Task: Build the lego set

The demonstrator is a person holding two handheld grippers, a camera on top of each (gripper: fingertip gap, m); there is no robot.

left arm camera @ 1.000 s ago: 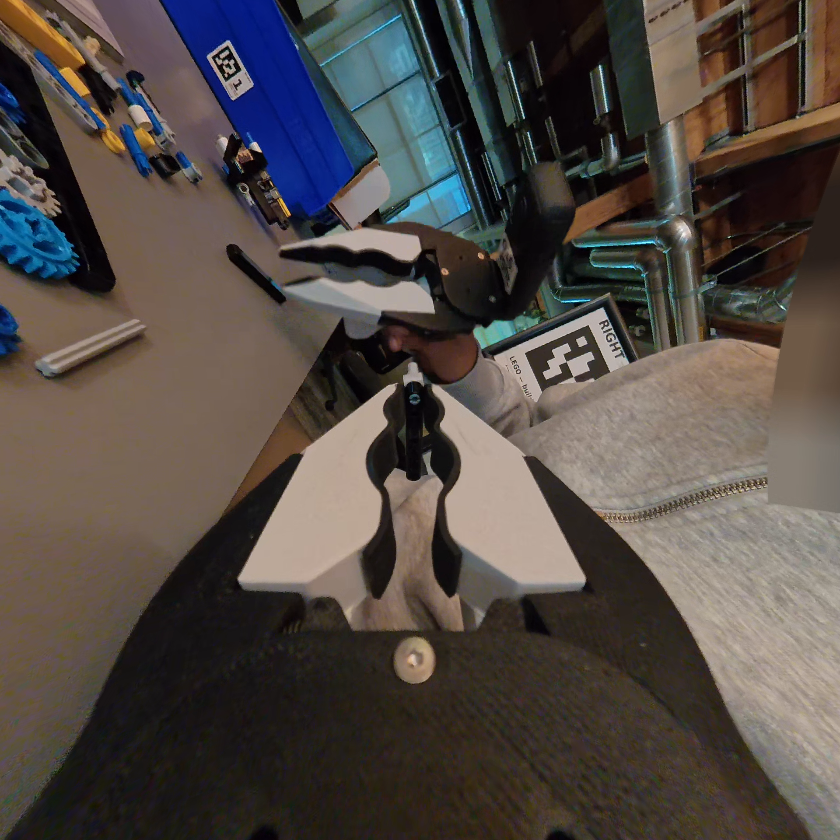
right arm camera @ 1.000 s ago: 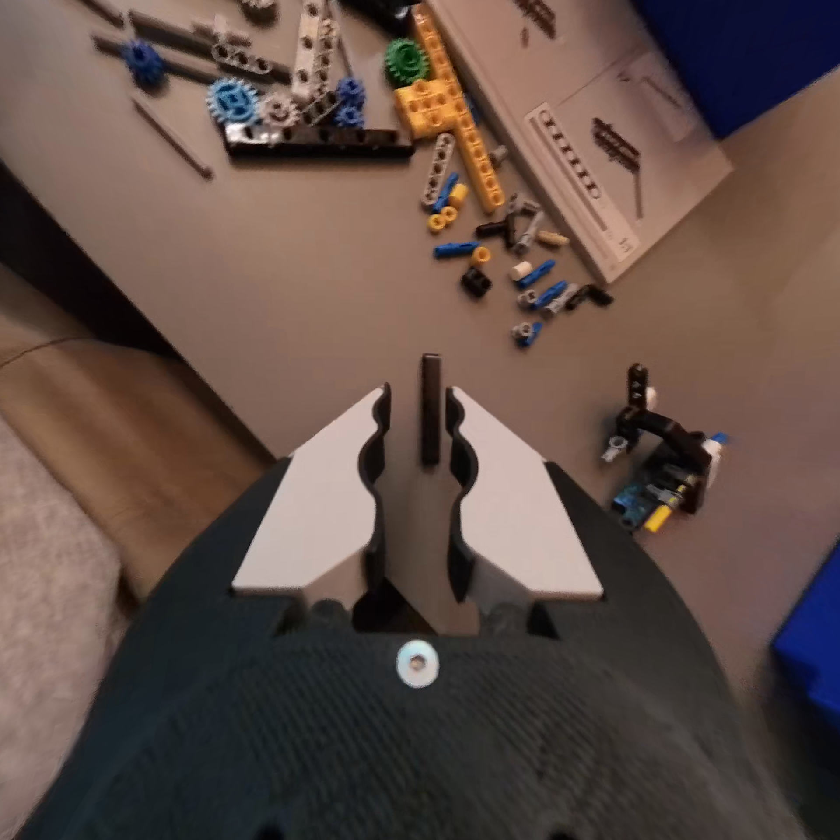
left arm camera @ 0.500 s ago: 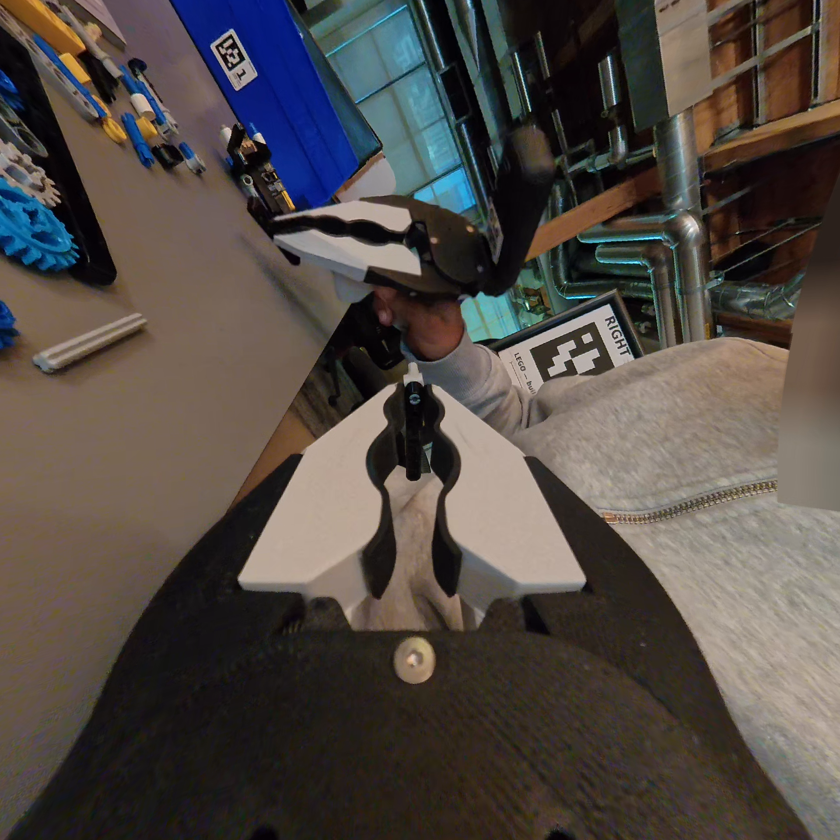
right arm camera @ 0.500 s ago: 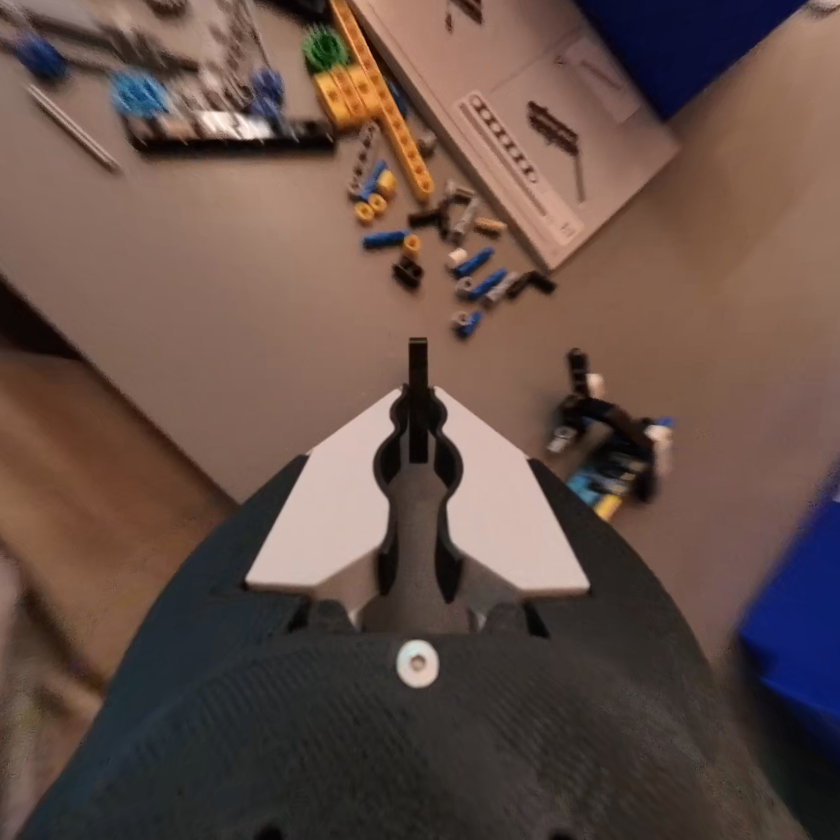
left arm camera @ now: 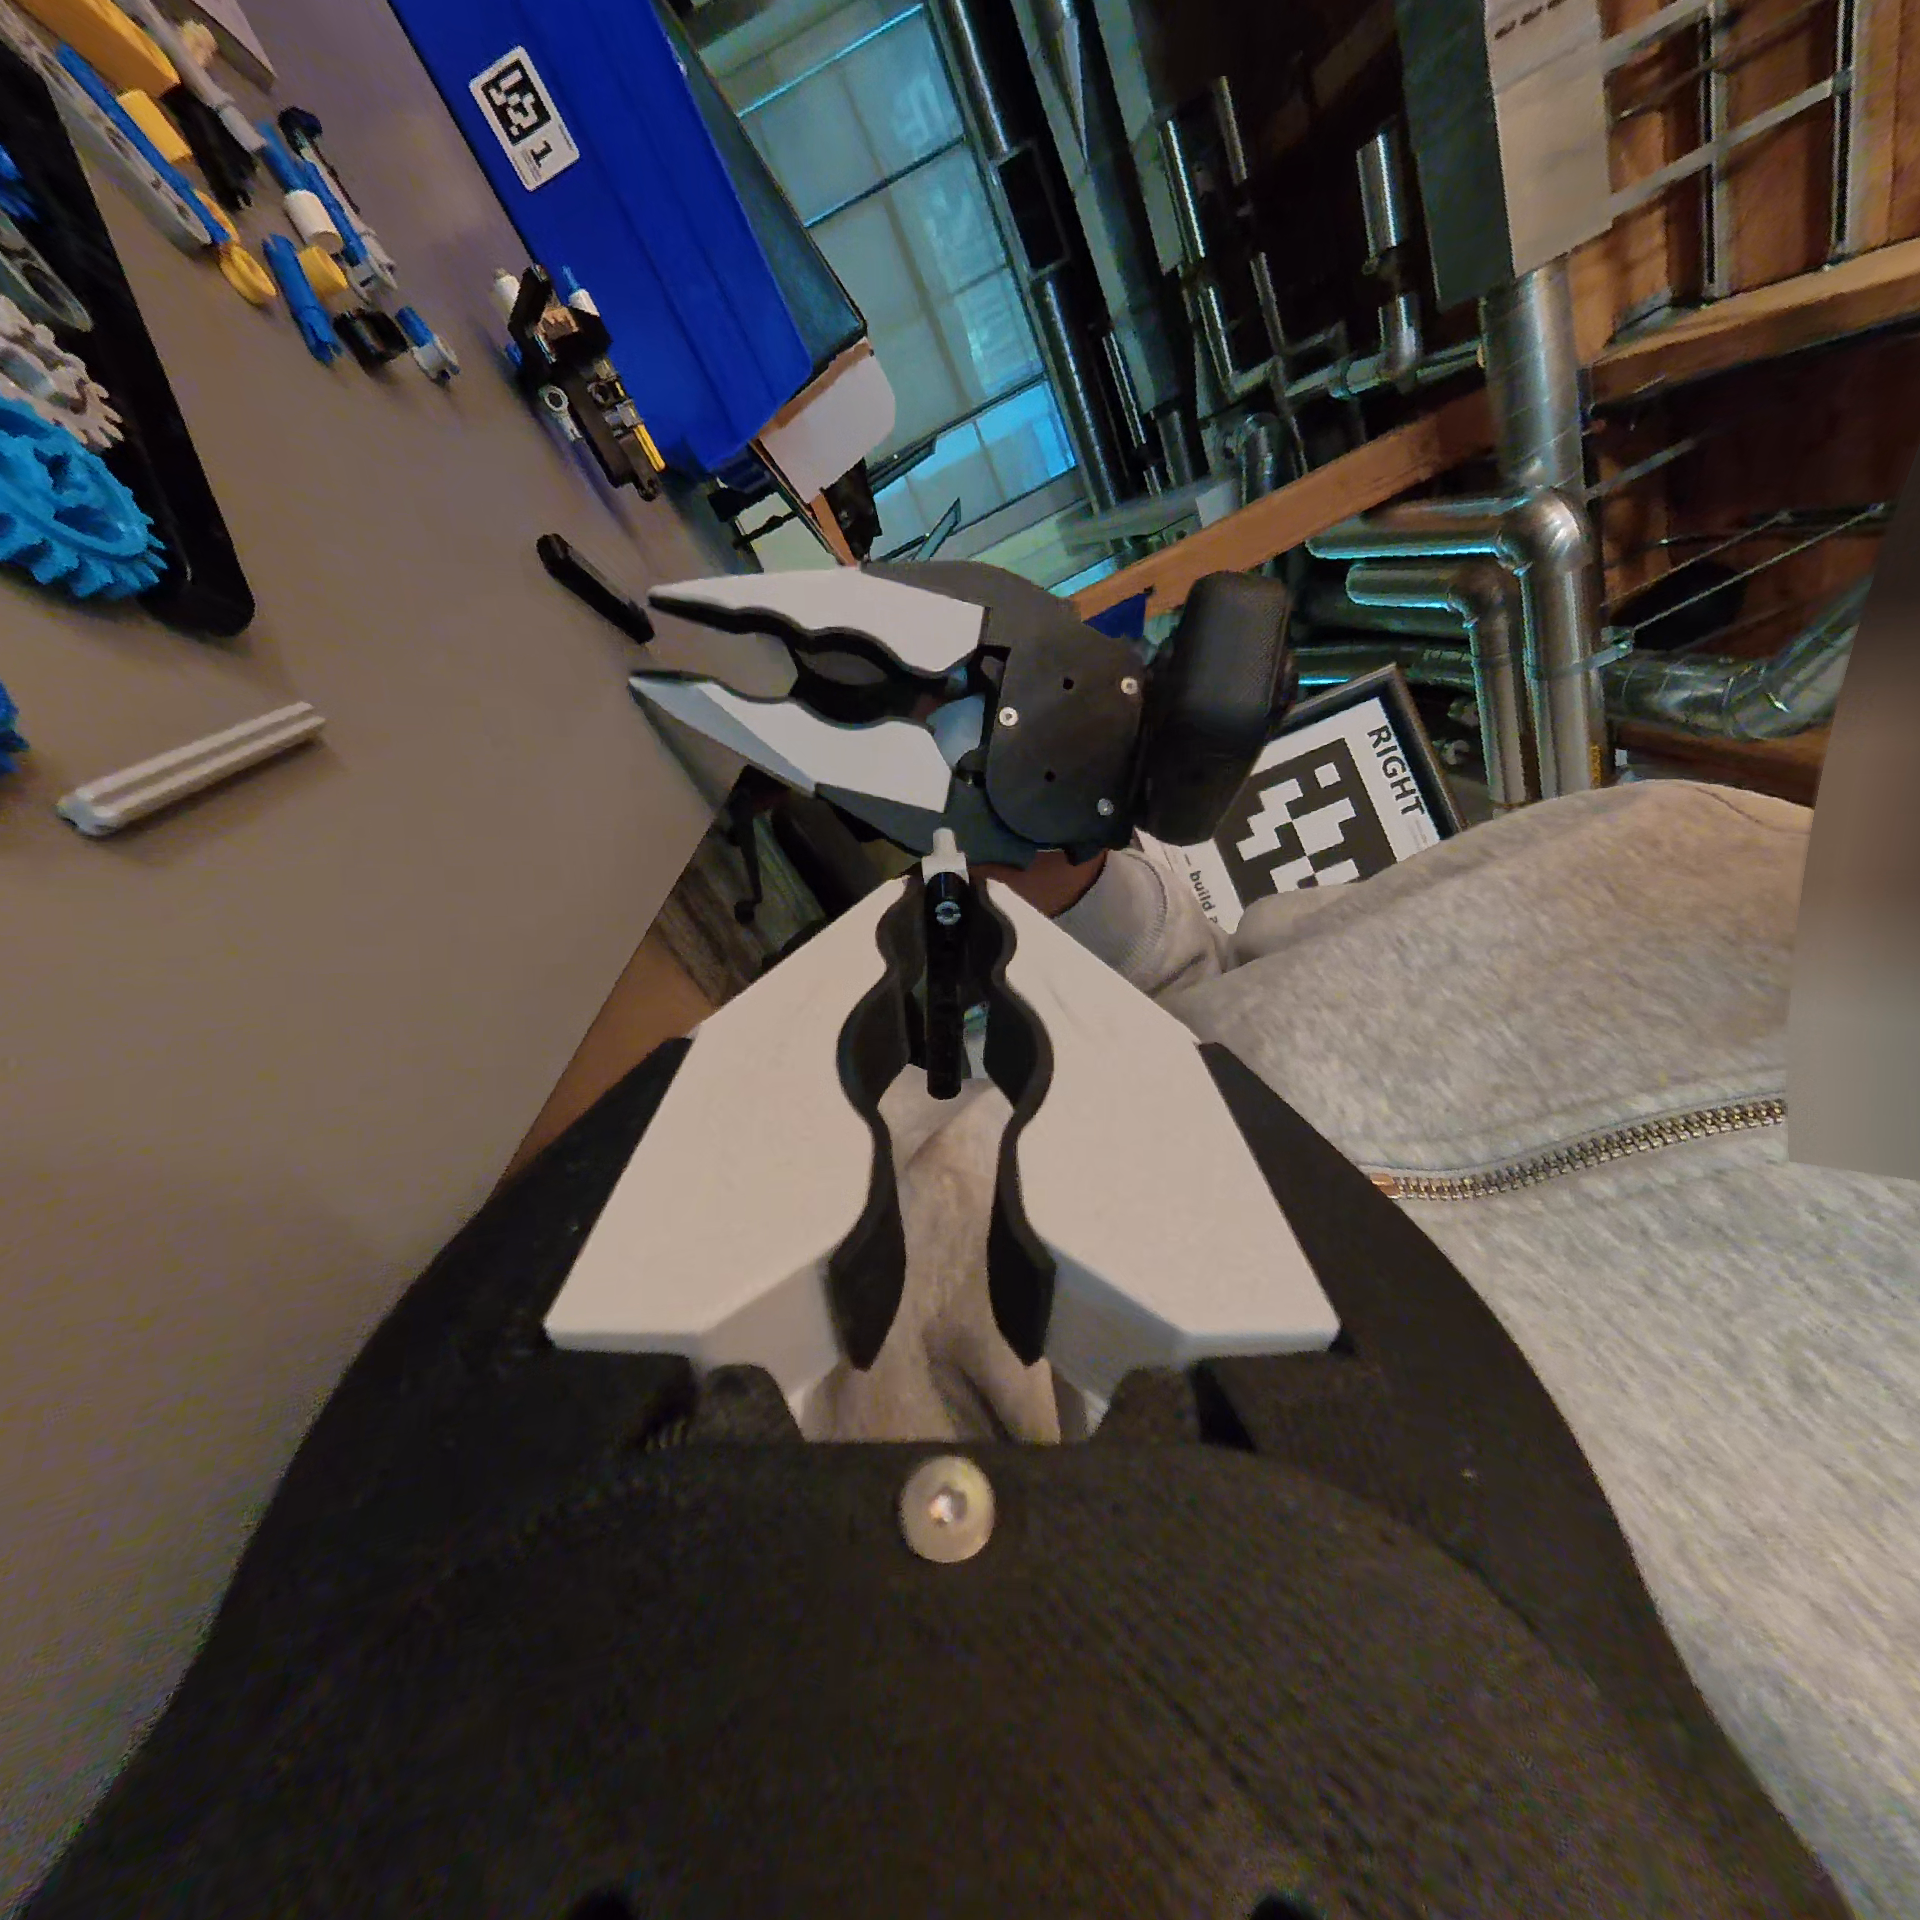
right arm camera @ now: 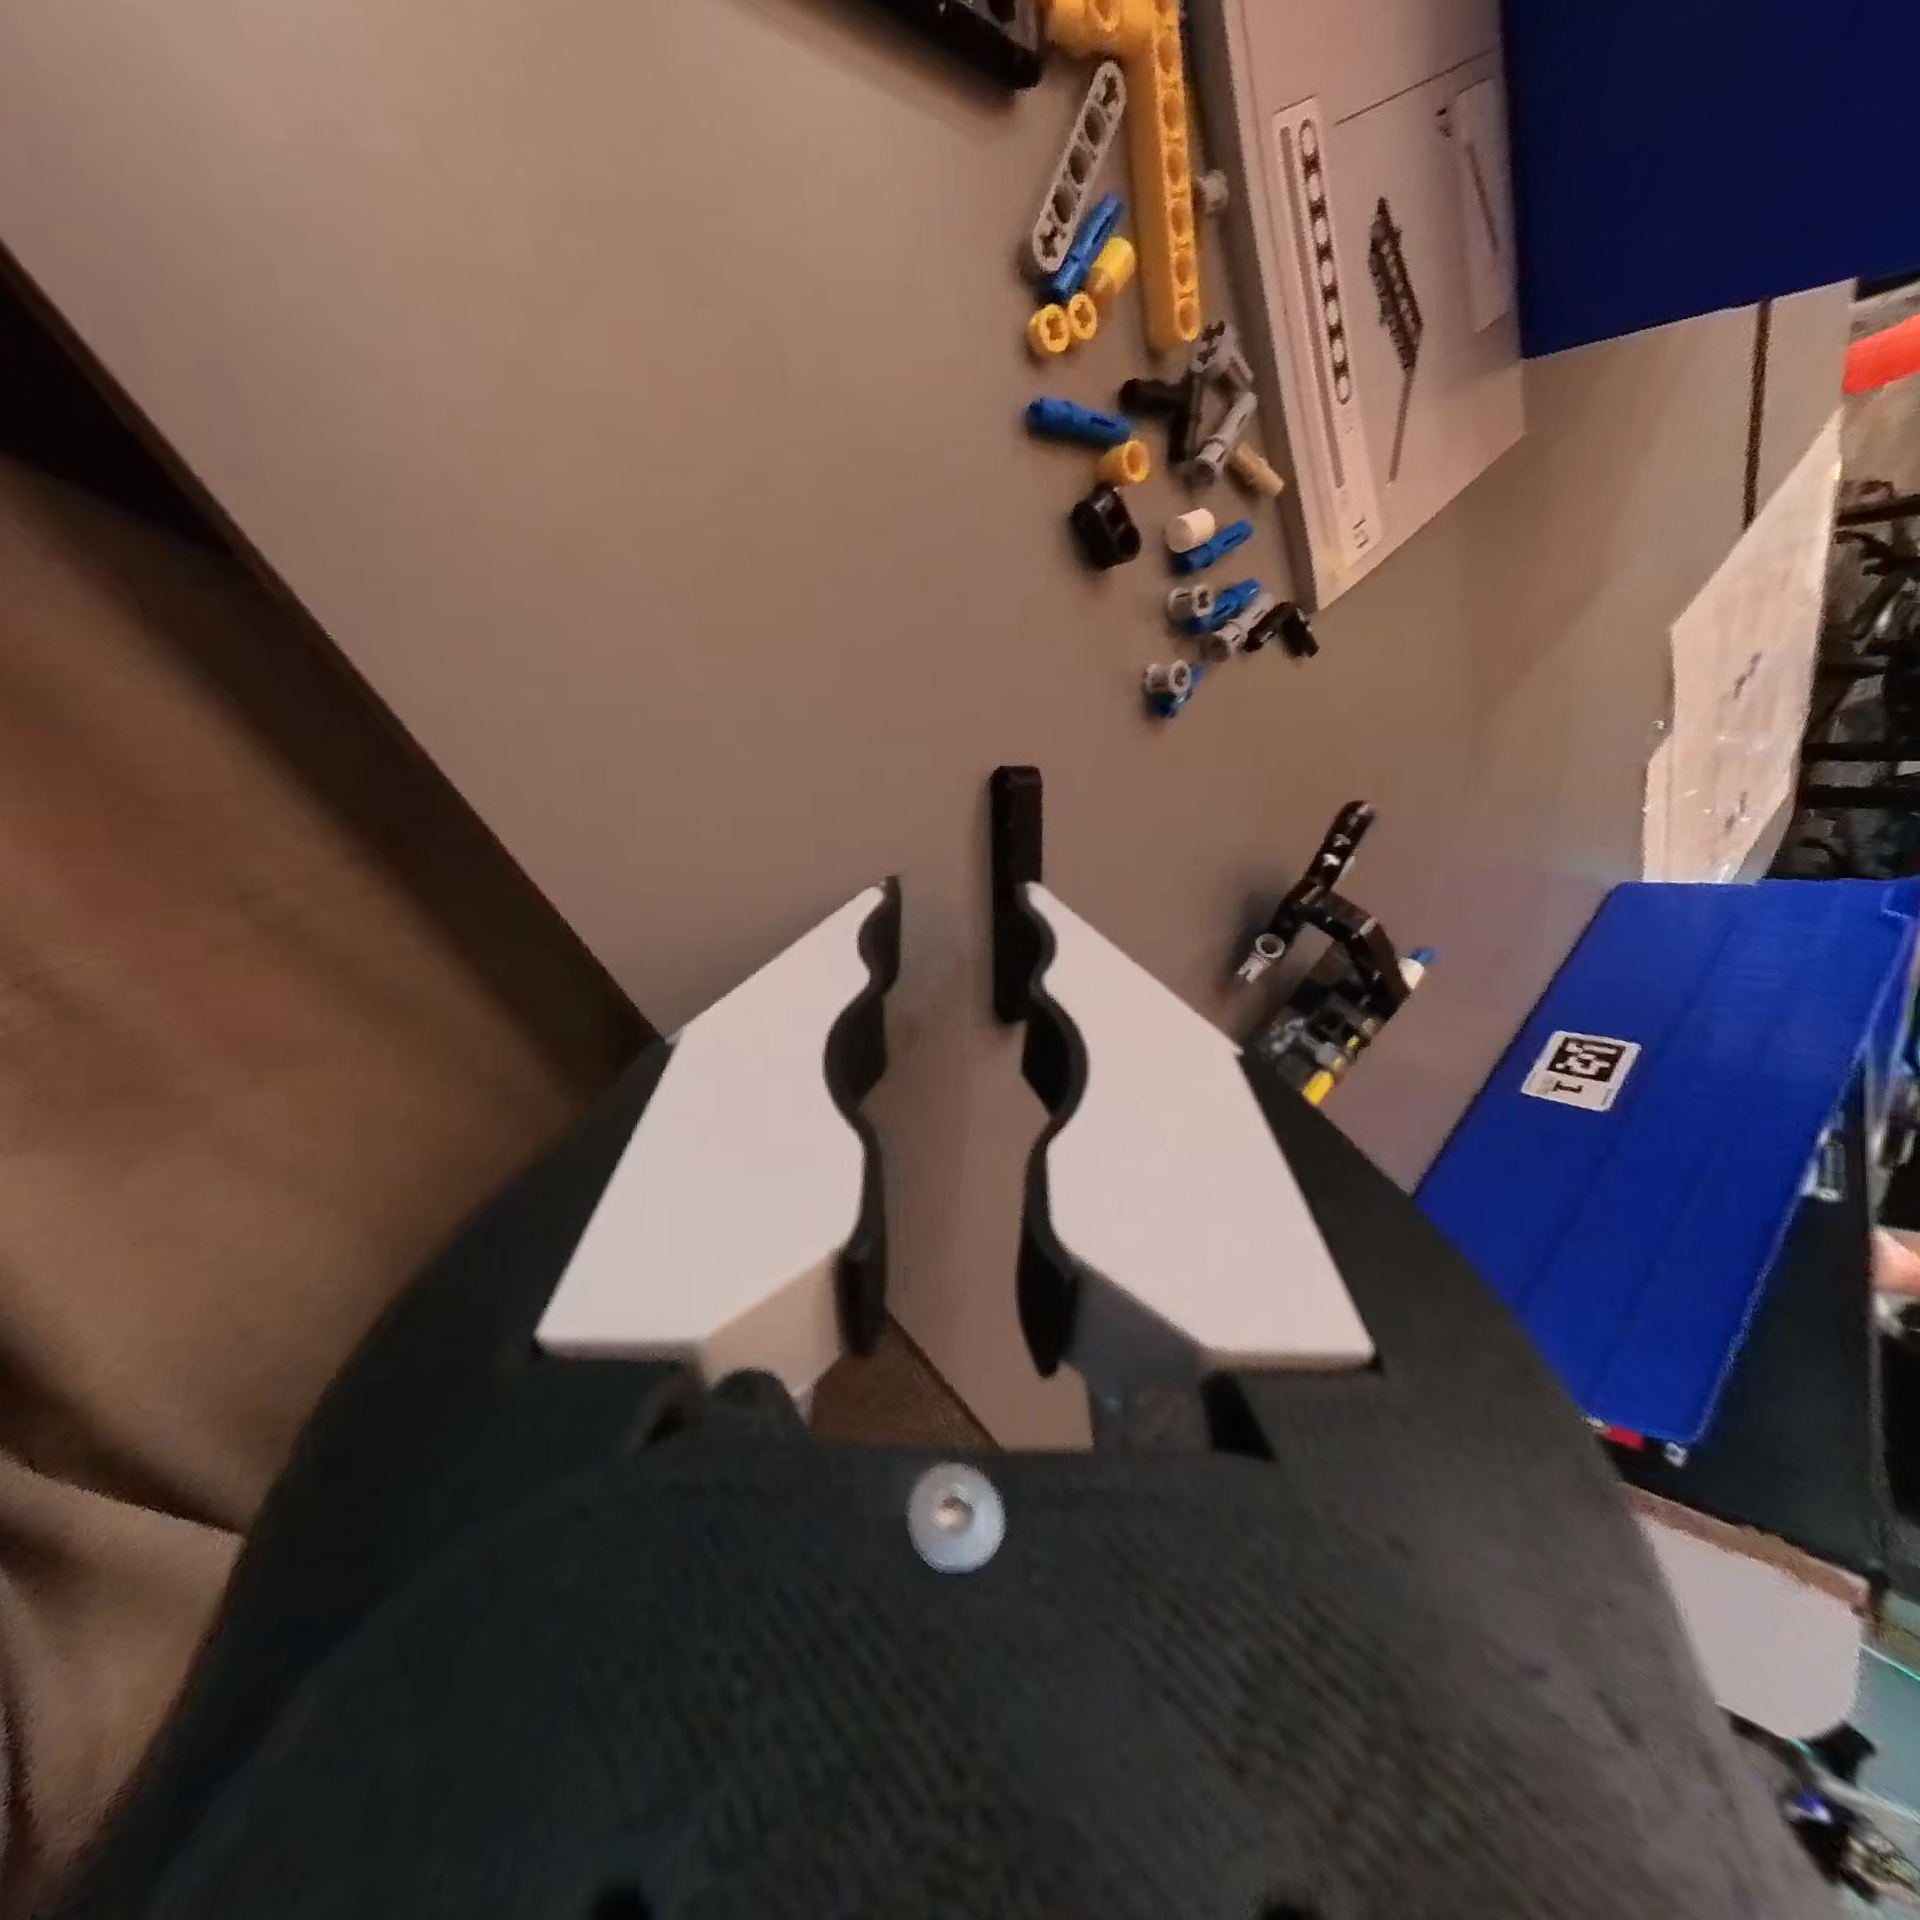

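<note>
My left gripper (left arm camera: 945, 920) is shut on a thin black lego piece (left arm camera: 943, 997) with a white tip, held in the air off the table edge, over a grey sweater. My right gripper (right arm camera: 958, 899) is open and low over the grey table (right arm camera: 623, 520). A short black beam (right arm camera: 1015, 883) lies between its fingertips, against the right finger. In the left wrist view the right gripper (left arm camera: 649, 649) points at that beam (left arm camera: 592, 587) on the table. A small black partial assembly (right arm camera: 1330, 997) stands to the right of the beam.
Loose blue, yellow, grey and black pins (right arm camera: 1174, 468) and a yellow beam (right arm camera: 1169, 197) lie beyond the black beam, by an instruction booklet (right arm camera: 1382, 291). Blue bins (right arm camera: 1683, 1122) stand at the right and back. A pale grey bar (left arm camera: 187, 769) and blue gear (left arm camera: 62, 520) lie left. Left tips to right tips: about 15 cm.
My right gripper closed on the black beam half a second ago and has now opened again, swinging right. The beam lies on the table. My left gripper keeps its hold.
</note>
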